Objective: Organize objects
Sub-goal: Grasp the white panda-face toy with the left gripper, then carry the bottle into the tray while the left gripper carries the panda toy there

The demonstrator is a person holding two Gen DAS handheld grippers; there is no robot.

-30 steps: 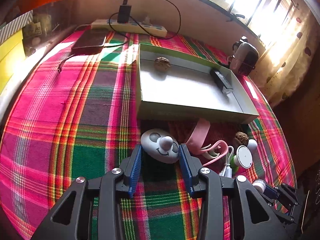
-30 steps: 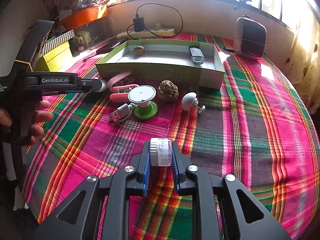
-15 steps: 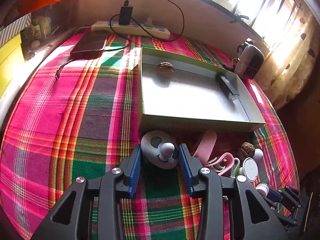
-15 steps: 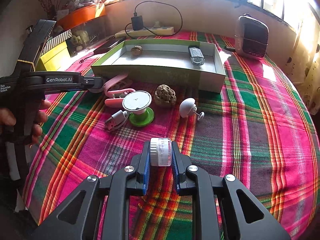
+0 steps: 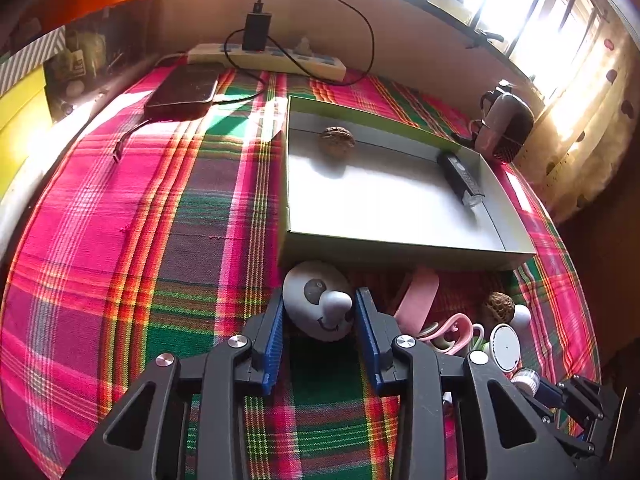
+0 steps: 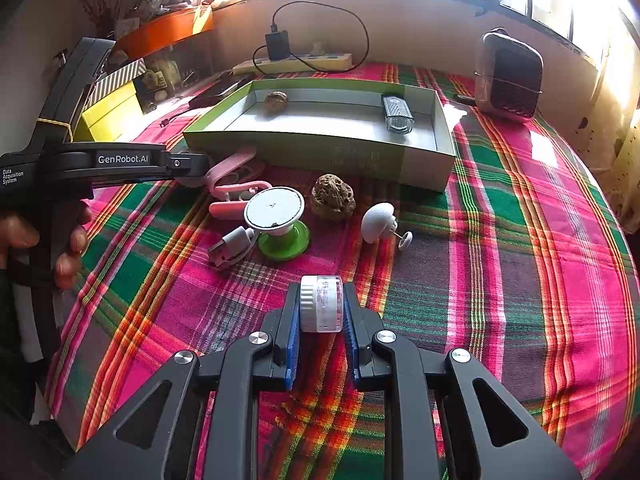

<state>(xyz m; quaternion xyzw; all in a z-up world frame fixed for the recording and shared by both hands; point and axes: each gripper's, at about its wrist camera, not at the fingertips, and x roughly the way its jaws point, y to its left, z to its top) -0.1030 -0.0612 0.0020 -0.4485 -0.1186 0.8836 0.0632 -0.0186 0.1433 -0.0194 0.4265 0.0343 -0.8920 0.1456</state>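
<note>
My left tool (image 5: 319,316) straddles the smiley-face stone (image 5: 318,304), its jaws just closing in, pads not quite pressing; the stone lies on the bench just before the green box (image 5: 400,254), dead ahead. My right tool (image 6: 321,312) stays clenched on the small jar (image 6: 321,303).

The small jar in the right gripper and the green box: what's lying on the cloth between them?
In the right wrist view, between the jar and the box lie a green-based white disc, a brown rough lump and a white USB plug.
</note>
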